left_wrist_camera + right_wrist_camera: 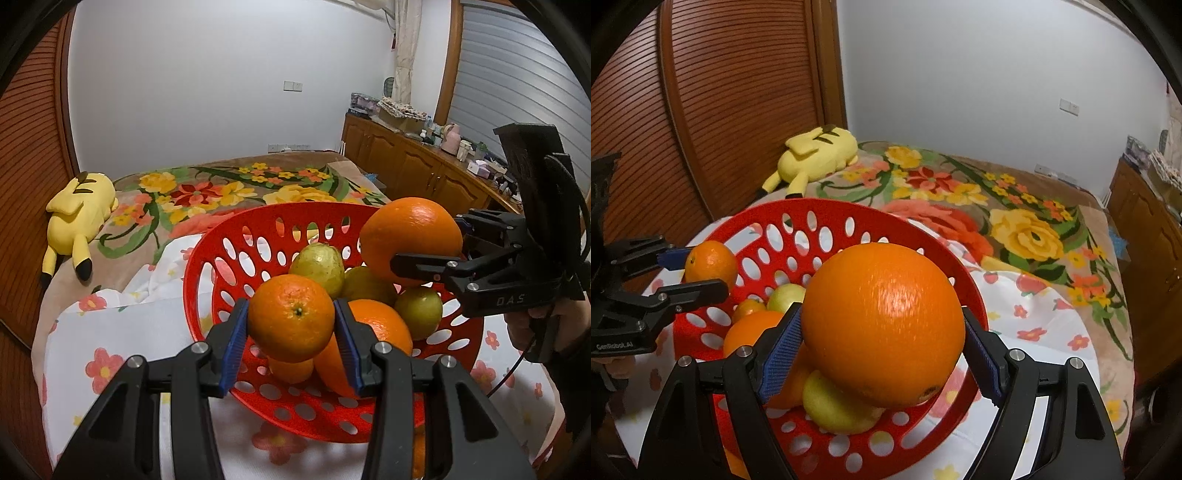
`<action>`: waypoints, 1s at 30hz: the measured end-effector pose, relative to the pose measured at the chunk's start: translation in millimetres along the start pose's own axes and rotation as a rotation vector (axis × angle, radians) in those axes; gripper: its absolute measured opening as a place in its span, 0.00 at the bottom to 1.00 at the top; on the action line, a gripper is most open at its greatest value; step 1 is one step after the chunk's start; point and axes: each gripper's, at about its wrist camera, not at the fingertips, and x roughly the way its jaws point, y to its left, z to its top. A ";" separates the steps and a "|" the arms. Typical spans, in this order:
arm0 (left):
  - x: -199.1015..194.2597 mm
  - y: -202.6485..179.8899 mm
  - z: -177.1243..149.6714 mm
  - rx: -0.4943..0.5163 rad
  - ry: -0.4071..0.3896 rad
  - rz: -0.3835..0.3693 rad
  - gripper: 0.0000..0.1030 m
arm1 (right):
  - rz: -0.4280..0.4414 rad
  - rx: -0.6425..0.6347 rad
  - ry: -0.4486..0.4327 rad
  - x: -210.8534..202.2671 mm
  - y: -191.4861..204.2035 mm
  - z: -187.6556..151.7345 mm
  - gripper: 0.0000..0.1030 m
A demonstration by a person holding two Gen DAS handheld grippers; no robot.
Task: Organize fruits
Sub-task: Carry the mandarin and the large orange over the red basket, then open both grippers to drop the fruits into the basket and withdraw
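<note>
- Small orange: clamped between the blue pads of the left gripper, stem end facing the camera, held above the near-left part of the red perforated basket. Also seen in the right wrist view, over the basket's left rim.
- Left gripper: jaws about one small orange apart, both pads pressed against the peel; grasping, not released.
- Large orange: clamped between the blue pads of the right gripper, held above the basket's right side. In the left wrist view it sits at, with one black finger across its lower front.
- Right gripper: jaws spread wide, roughly the full breadth of the large orange, pads touching it on both sides; grasping.
- Inside the basket: another orange directly behind the left gripper's right finger, partly hidden by it; three green-yellow fruits toward the back and right; a small orange fruit low under the held one. Kind of green fruit: cannot tell.
- Basket rests on a white cloth with red flowers, which lies over a floral blanket on a bed.
- Yellow Pikachu plush lies on the blanket, well apart from the basket, beside the slatted wooden door.
- Wooden cabinet along the right wall, top cluttered with small items.
</note>
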 end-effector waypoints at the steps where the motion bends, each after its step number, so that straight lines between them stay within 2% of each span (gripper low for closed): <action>1: 0.5 0.0 -0.4 -0.002 0.001 0.001 0.43 | -0.004 0.000 0.005 2.4 -0.2 1.2 0.81; 6: 4.7 0.9 1.3 -0.003 0.012 0.001 0.43 | -0.014 0.004 0.015 8.9 0.2 3.8 0.81; 14: 12.9 3.1 4.5 -0.006 0.018 0.007 0.43 | -0.043 0.027 -0.031 -6.6 -8.0 0.9 0.84; 27: -1.4 0.2 7.8 -0.004 -0.017 0.010 0.45 | -0.035 -0.001 -0.087 -32.6 10.7 -9.9 0.84; 30: -8.9 0.3 4.0 -0.007 -0.023 0.015 0.48 | -0.027 0.010 -0.101 -41.9 14.5 -13.0 0.84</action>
